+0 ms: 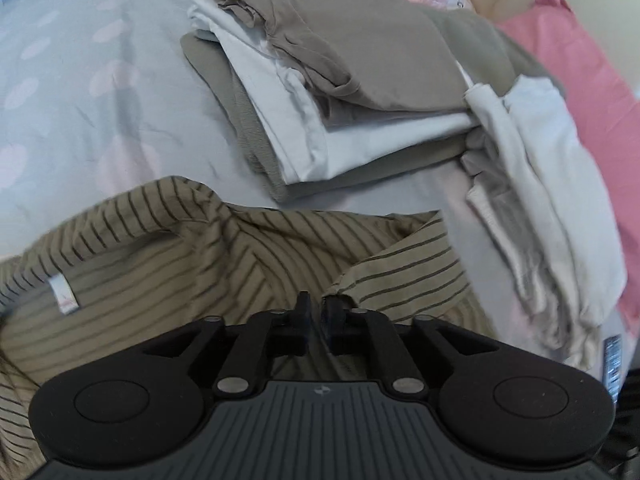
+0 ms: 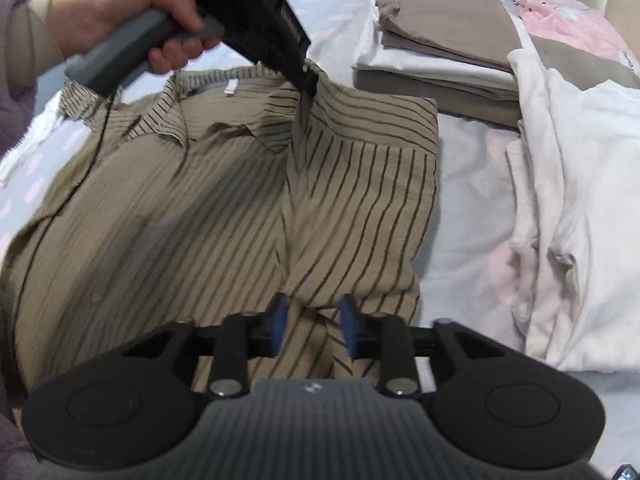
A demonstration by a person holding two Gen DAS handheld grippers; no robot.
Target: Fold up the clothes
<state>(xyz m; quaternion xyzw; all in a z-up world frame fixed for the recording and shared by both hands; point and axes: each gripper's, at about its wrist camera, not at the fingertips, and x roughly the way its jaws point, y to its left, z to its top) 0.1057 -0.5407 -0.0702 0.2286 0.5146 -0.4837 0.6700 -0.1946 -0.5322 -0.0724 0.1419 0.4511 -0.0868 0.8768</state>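
Our left gripper (image 1: 316, 312) clenches the striped shirt (image 2: 224, 200) near its collar, anchoring the fold. Our right gripper (image 2: 312, 322) stands released over the folded-in side, apparently having laid it flat

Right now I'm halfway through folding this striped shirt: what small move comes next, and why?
Probably close the right claw on the striped shirt; its open fingers straddle the folded panel's lower edge, while the left claw pinches the collar end, so both ends could shift together.
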